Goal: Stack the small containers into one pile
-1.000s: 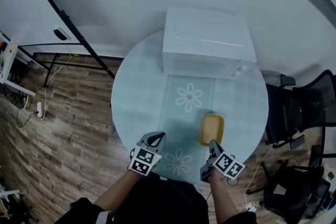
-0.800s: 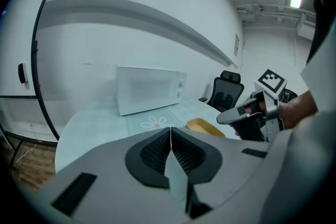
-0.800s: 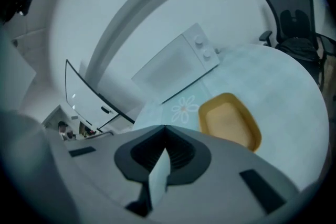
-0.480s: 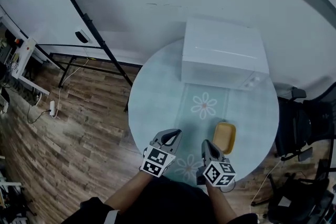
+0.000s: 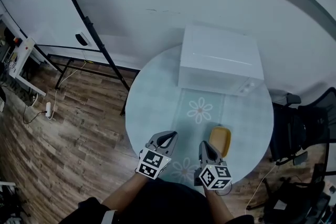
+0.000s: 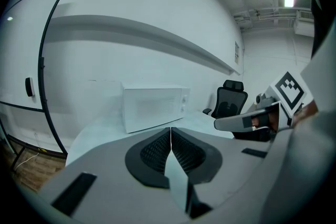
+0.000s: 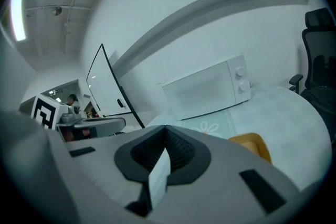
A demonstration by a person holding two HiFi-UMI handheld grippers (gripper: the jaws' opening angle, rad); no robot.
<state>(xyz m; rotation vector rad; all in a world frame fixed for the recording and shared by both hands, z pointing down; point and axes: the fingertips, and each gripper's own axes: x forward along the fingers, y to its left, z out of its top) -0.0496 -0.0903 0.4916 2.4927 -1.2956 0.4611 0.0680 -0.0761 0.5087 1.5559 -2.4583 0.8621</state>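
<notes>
right gripper (image 7: 165, 129) jaws pressed together; yellow container (image 7: 255, 145) lies on the table (image 7: 294, 113), near a white microwave (image 7: 207, 89).

The head view looks steeply down on the counter (image 5: 157, 107); both gripper views face the microwave (image 6: 152, 105) from low, close up.

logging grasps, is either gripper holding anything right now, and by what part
Nothing is held. The left gripper and the right gripper each have jaws shut together on nothing; the yellow container lies on the table, ungripped.
</notes>
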